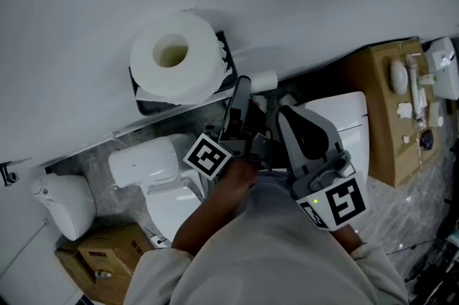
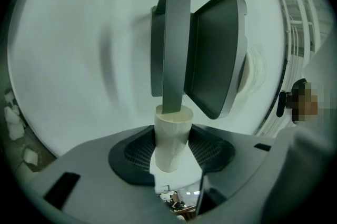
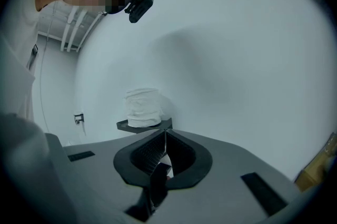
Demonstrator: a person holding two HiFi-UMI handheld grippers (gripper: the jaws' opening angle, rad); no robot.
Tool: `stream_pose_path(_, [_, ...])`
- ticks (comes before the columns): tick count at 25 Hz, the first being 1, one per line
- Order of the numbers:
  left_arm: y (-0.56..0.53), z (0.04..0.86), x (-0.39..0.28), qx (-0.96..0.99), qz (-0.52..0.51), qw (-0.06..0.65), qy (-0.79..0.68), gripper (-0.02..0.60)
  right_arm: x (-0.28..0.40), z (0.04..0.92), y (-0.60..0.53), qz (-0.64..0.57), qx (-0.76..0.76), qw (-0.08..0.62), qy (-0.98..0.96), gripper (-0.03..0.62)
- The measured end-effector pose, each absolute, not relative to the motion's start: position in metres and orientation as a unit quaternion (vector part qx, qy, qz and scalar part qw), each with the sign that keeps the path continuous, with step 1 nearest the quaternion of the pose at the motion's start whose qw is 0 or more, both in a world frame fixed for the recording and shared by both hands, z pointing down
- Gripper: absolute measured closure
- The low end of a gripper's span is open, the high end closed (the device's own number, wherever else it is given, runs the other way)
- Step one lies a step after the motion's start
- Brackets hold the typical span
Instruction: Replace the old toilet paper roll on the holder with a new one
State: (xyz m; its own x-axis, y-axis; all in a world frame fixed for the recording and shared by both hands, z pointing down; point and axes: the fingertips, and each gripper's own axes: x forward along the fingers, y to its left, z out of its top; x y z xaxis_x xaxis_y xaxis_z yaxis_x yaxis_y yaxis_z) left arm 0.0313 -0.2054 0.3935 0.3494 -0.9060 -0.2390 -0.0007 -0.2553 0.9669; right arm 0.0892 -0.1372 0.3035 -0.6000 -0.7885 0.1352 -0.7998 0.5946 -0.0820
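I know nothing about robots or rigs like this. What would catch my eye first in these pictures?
A fat white toilet paper roll sits on a black shelf against the wall, near the top of the head view. In the left gripper view, a bare cardboard tube stands between the jaws of the left gripper, just below a grey holder.

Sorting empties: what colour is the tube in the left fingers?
The tube is off-white, best in the left gripper view.

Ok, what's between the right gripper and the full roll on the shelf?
In the head view, the left gripper, holding an empty tube, sits in that stretch. The right gripper shows only bare wall up to the roll in its own view.
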Motion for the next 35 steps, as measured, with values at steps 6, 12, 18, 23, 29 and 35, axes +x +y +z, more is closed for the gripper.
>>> stream_pose_path(6, [-0.207,0.389,0.054,0.662,-0.440,0.509,-0.329,0.380,0.108,0.300,-0.135,0.064,0.469,0.044,-0.880,0.576])
stream_pose_path(12, [-0.204,0.391,0.067,0.677,-0.418,0.508,-0.330,0.382,0.120,0.300,-0.132,0.065,0.484,0.042,-0.872,0.576])
stream_pose_path(18, [-0.195,0.391,0.063,0.680,-0.412,0.506,-0.335,0.383,0.115,0.299,-0.126,0.066,0.480,0.040,-0.874,0.576])
stream_pose_path(23, [-0.185,0.386,0.053,0.687,-0.411,0.494,-0.339,0.383,0.102,0.301,-0.122,0.068,0.469,0.038,-0.880,0.576])
stream_pose_path(29, [-0.171,0.385,0.032,0.694,-0.406,0.476,-0.356,0.383,0.084,0.303,-0.117,0.070,0.450,0.037,-0.889,0.576])
stream_pose_path(35, [-0.159,0.391,-0.001,0.698,-0.383,0.451,-0.403,0.385,0.063,0.303,-0.113,0.070,0.429,0.036,-0.900,0.576])
